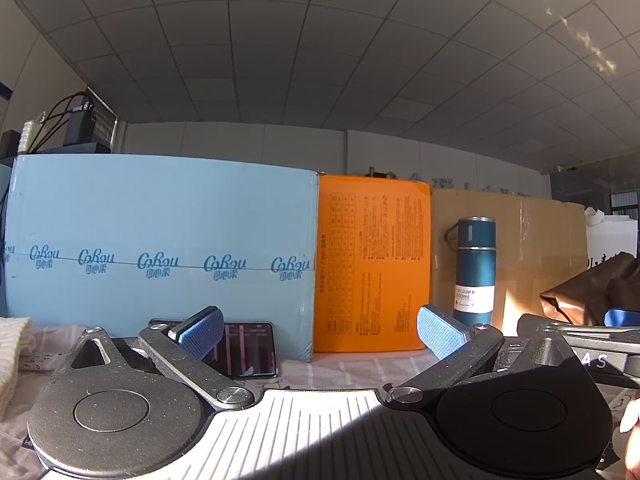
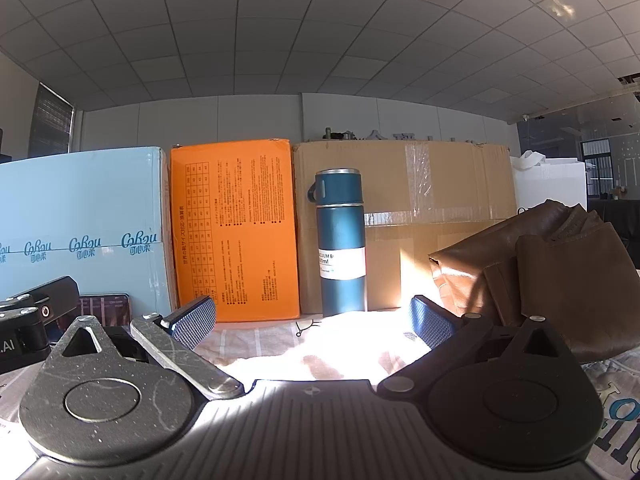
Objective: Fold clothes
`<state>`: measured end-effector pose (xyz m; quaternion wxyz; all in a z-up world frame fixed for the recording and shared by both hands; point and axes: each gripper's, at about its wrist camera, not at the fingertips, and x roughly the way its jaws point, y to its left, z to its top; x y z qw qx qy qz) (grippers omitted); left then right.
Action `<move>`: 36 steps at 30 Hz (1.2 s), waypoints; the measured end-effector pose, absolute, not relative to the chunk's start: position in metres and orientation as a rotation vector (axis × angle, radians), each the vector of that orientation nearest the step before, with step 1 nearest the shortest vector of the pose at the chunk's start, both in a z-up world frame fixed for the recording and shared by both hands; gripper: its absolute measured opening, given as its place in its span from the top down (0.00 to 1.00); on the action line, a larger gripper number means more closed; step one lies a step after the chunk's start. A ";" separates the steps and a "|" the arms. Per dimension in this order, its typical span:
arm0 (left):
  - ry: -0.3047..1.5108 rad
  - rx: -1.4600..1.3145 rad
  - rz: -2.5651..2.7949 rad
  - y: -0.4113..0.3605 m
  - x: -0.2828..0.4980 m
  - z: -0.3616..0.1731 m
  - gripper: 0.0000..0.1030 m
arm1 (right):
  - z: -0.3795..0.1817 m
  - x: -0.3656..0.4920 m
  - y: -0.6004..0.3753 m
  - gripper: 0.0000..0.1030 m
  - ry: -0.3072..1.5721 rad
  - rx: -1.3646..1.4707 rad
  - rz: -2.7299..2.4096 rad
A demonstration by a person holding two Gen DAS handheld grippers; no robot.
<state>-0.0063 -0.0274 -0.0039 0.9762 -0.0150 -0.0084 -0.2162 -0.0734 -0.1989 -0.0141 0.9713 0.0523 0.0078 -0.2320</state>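
My left gripper is open and empty, held low over the pale checked cloth on the table. My right gripper is open and empty too, just above the same sunlit cloth. A brown garment lies crumpled at the right, beside the right gripper's right finger; it also shows in the left wrist view. A cream knitted piece lies at the far left. A grey printed garment shows at the lower right. The right gripper's body shows at the right edge of the left view.
A light blue box, an orange box and a cardboard box stand in a row at the back. A blue vacuum flask stands before the cardboard box. A phone leans on the blue box.
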 end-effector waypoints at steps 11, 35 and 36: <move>-0.006 -0.021 -0.437 -0.027 -0.007 -0.004 0.00 | -0.014 -0.073 -0.199 0.00 0.018 0.109 -0.468; -0.029 -0.021 -0.438 -0.030 -0.007 -0.005 0.00 | -0.013 -0.072 -0.198 0.00 0.019 0.107 -0.469; -0.028 -0.022 -0.438 -0.030 -0.007 -0.005 0.00 | -0.013 -0.072 -0.198 0.00 0.019 0.106 -0.469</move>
